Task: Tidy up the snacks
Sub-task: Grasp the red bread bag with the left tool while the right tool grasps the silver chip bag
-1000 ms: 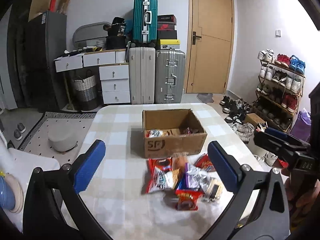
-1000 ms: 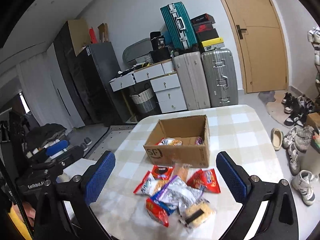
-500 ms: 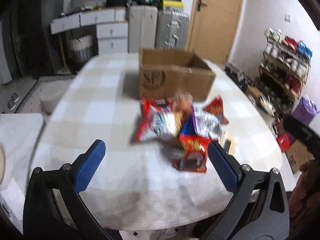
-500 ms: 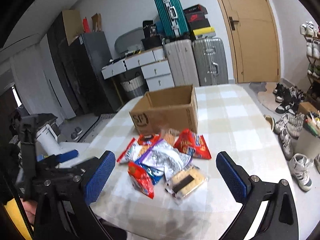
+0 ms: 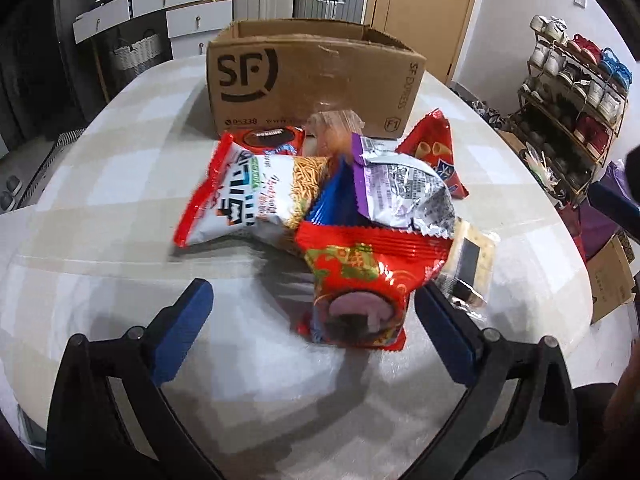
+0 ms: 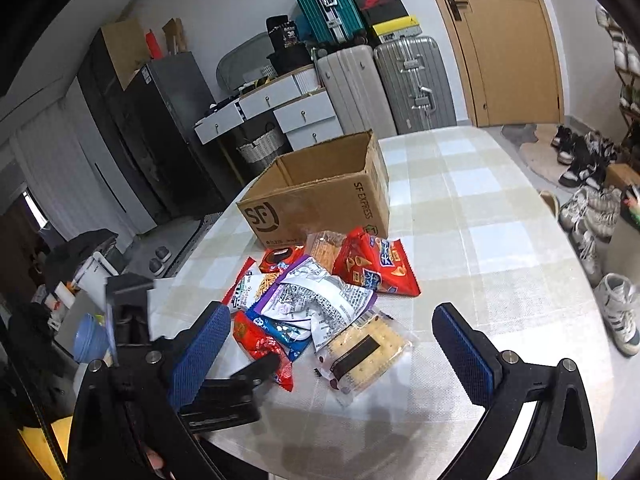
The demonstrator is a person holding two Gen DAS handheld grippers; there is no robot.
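A heap of snack packets lies on the checked table (image 5: 120,200) in front of an open cardboard box (image 5: 312,76) (image 6: 320,200). My left gripper (image 5: 310,296) hangs low over the heap's near edge, its jaws closing. A red packet (image 5: 356,280) lies between them, nearer the right pad, and no pad presses on it. Behind it lie a red-white noodle bag (image 5: 248,200), a silver-purple bag (image 5: 404,188) and a red cone-snack bag (image 5: 432,152). My right gripper (image 6: 330,316) stands open above a cracker pack (image 6: 364,352), holding nothing.
Suitcases (image 6: 412,84) and white drawers (image 6: 288,104) stand behind the table by a wooden door. A shoe rack (image 5: 572,92) and loose shoes (image 6: 592,216) sit to the right. A carton (image 5: 612,280) rests on the floor by the table's right edge.
My left gripper has dropped and tilted down toward the snack heap, which now fills its view, and its jaws stand slightly narrower. My right gripper has sunk a little too.
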